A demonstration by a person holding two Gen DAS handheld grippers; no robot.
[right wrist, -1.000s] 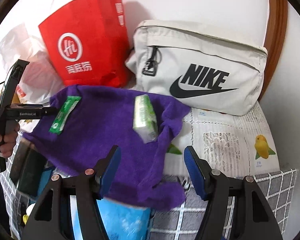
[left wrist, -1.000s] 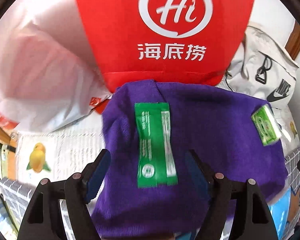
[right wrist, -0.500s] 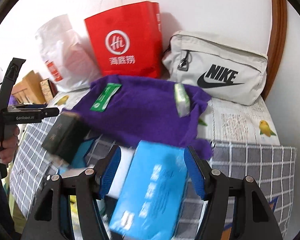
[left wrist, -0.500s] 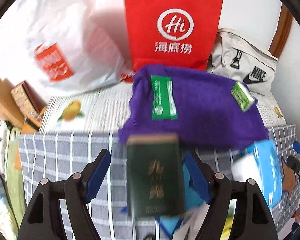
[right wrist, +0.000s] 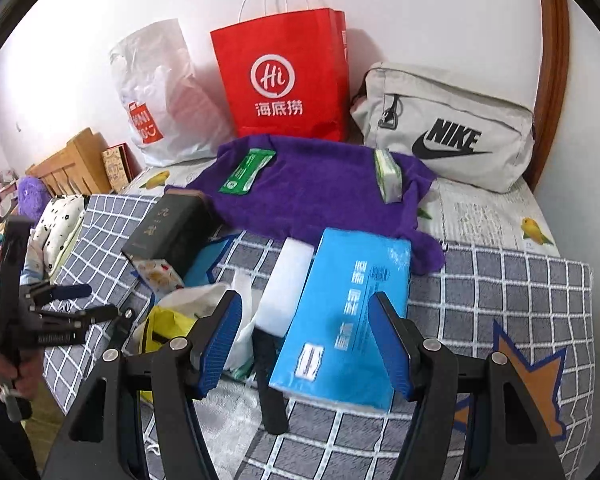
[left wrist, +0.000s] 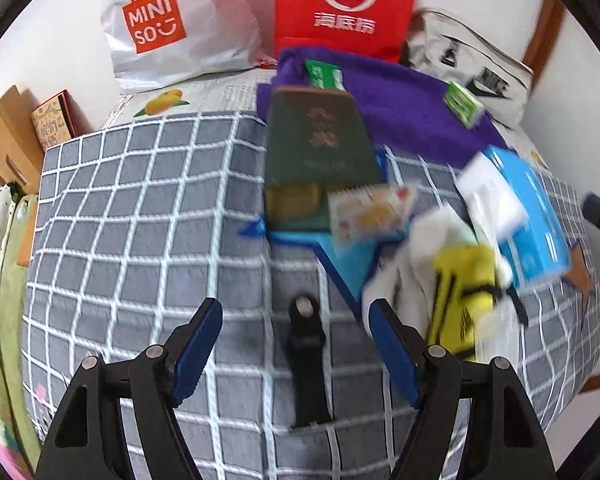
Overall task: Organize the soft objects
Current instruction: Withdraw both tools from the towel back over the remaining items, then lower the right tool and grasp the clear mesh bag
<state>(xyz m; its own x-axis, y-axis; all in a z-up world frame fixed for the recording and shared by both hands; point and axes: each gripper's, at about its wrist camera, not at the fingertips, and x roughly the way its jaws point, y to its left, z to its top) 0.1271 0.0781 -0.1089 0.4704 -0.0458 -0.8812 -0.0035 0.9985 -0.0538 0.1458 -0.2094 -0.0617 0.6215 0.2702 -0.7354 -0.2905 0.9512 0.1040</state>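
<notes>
A purple towel [right wrist: 324, 188] lies spread at the back of the bed, with a flat green wipes pack [right wrist: 246, 170] and a small green tissue pack [right wrist: 388, 176] on it. The towel also shows in the left wrist view [left wrist: 400, 100]. In front lie a blue tissue pack [right wrist: 348, 312], a white block [right wrist: 286, 292], a dark green box [right wrist: 168, 232], a yellow pouch [left wrist: 462, 300] and a black strap [left wrist: 308, 360]. My left gripper [left wrist: 296, 344] is open and empty above the strap. My right gripper [right wrist: 306, 340] is open and empty over the blue tissue pack.
A red paper bag [right wrist: 284, 80], a white MINISO plastic bag [right wrist: 160, 96] and a grey Nike pouch [right wrist: 448, 132] stand against the wall. The grey checked blanket [left wrist: 140, 220] covers the bed. A wooden headboard [right wrist: 66, 168] and pillows are at the left.
Both grippers have pulled back from the purple towel toward the bed's front. The box, tissue pack, pouch and strap have come into view. Both stay open.
</notes>
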